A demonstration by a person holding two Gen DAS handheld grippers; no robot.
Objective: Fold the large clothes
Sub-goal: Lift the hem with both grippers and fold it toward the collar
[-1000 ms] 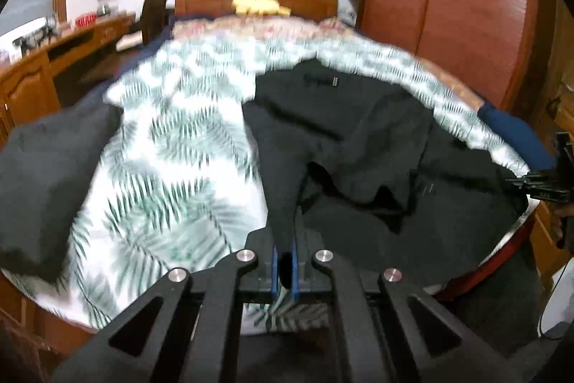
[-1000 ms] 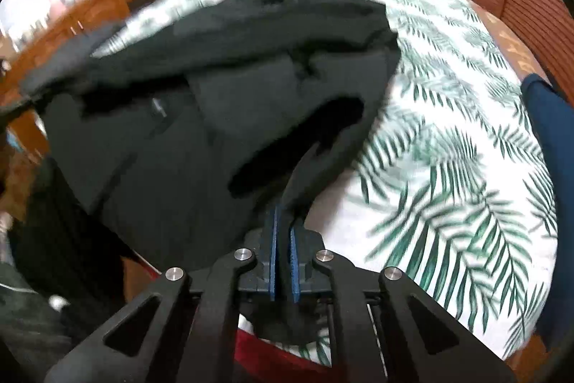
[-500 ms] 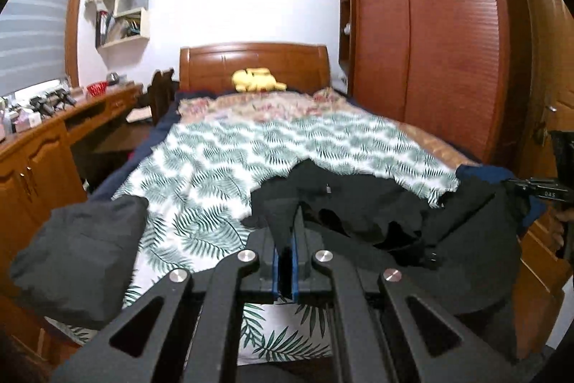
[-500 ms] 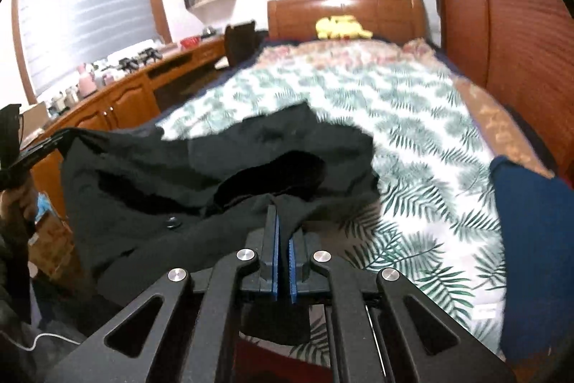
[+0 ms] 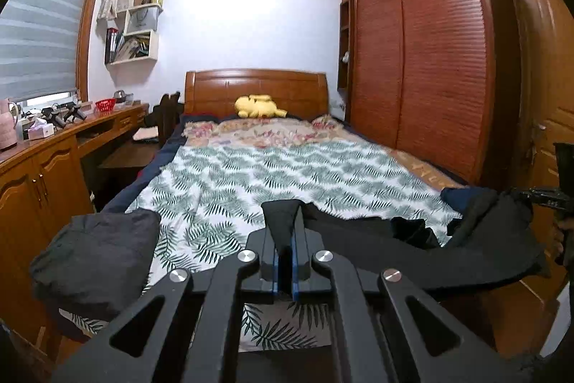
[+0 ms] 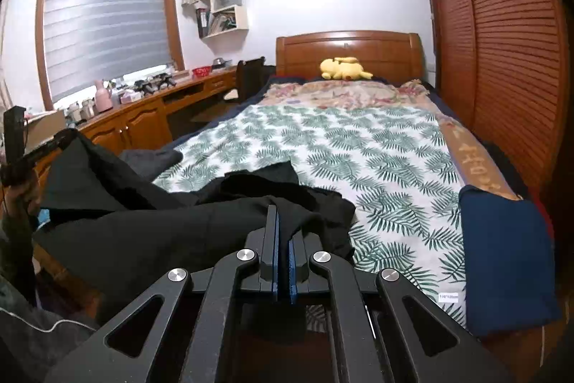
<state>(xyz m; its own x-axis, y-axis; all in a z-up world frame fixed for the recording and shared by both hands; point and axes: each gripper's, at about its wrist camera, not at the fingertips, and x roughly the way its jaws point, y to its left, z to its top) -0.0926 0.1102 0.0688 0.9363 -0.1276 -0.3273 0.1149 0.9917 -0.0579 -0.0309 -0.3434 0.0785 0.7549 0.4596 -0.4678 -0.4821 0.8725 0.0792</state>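
Observation:
A large black garment (image 5: 412,253) hangs stretched between my two grippers over the foot of the bed; it also shows in the right wrist view (image 6: 150,232). My left gripper (image 5: 283,239) is shut on one corner of it. My right gripper (image 6: 281,232) is shut on another corner. Part of the garment still rests on the leaf-print bedspread (image 5: 287,174). The right gripper shows at the right edge of the left wrist view (image 5: 549,196), and the left gripper at the left edge of the right wrist view (image 6: 21,153).
A folded dark grey garment (image 5: 97,257) lies at the bed's left foot corner. A folded navy garment (image 6: 502,257) lies at the right foot corner. A yellow plush (image 5: 258,106) sits by the headboard. A wooden desk (image 5: 46,160) runs along the left, a wardrobe (image 5: 423,78) along the right.
Both grippers have risen and pulled back toward the foot of the bed, lifting the black garment off the bedspread and stretching it between them. Both stayed shut on it.

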